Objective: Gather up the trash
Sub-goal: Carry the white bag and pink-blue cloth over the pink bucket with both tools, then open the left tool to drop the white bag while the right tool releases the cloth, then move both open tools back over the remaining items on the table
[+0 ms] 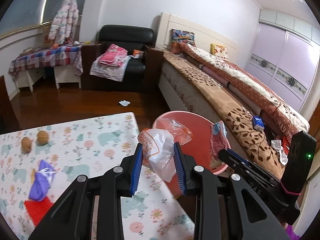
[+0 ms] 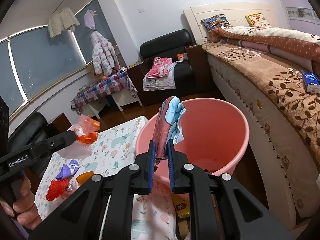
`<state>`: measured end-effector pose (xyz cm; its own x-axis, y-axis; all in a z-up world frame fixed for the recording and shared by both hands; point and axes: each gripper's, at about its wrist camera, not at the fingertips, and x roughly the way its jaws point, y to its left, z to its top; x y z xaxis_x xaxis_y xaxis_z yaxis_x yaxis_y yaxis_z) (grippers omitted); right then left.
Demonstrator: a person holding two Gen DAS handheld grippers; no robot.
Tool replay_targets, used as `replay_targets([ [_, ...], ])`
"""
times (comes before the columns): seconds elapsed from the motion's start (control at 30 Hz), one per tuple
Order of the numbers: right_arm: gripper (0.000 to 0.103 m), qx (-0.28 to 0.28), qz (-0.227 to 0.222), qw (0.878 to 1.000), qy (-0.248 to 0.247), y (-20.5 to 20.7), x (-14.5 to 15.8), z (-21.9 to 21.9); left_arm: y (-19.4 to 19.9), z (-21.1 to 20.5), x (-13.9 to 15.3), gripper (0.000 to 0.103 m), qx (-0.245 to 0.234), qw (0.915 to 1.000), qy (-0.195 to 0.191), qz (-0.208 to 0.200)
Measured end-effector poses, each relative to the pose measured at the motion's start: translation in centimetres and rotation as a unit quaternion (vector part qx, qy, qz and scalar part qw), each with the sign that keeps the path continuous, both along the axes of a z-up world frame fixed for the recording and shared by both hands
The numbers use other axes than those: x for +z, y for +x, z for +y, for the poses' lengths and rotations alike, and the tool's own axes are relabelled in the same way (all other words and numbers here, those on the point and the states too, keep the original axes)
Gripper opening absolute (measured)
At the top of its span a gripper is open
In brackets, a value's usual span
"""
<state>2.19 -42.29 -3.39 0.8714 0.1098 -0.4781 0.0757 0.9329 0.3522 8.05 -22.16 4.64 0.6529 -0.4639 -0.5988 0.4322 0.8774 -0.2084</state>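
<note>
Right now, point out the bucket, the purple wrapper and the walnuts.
bucket (image 2: 245, 128): right wrist view, far rim.
purple wrapper (image 1: 43, 178): left wrist view, its middle.
walnuts (image 1: 42, 137): left wrist view, the right one's shell.

left gripper (image 1: 159, 156) clamping plastic bag (image 1: 160, 150), pink bucket (image 1: 192, 118)
</note>
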Motion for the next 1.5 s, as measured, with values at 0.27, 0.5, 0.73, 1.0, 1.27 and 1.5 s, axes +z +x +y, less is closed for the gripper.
replay_targets([
  [0.27, 0.013, -0.017, 0.013, 1.000, 0.009, 0.8, -1.1, -1.8, 1.9, -4.4, -2.1, 0.030, -0.027, 0.9993, 0.020, 0.019],
  [0.5, 0.013, -0.025, 0.023, 0.999, 0.010, 1.2, -1.9, -2.5, 3.3, -7.1, -4.3, 0.030, -0.041, 0.9978, 0.034, 0.039],
  [0.73, 0.013, -0.030, 0.034, 0.999, 0.010, 1.9, -2.4, -2.9, 4.1, -8.0, -5.7, 0.033, -0.043, 0.9969, 0.039, 0.053],
  [1.0, 0.013, -0.035, 0.034, 0.999, 0.009, 2.0, -2.5, -2.9, 4.1, -7.5, -5.8, 0.048, -0.045, 0.9968, 0.026, 0.061],
  [1.27, 0.016, -0.047, 0.044, 0.998, 0.021, 2.1, -2.6, -3.3, 3.3, -6.4, -4.8, 0.048, -0.042, 0.9974, 0.015, 0.057],
  [1.5, 0.036, -0.053, 0.038, 0.998, 0.023, 1.6, -2.3, -3.4, 1.9, -5.9, -4.0, 0.050, -0.046, 0.9975, 0.013, 0.052],
])
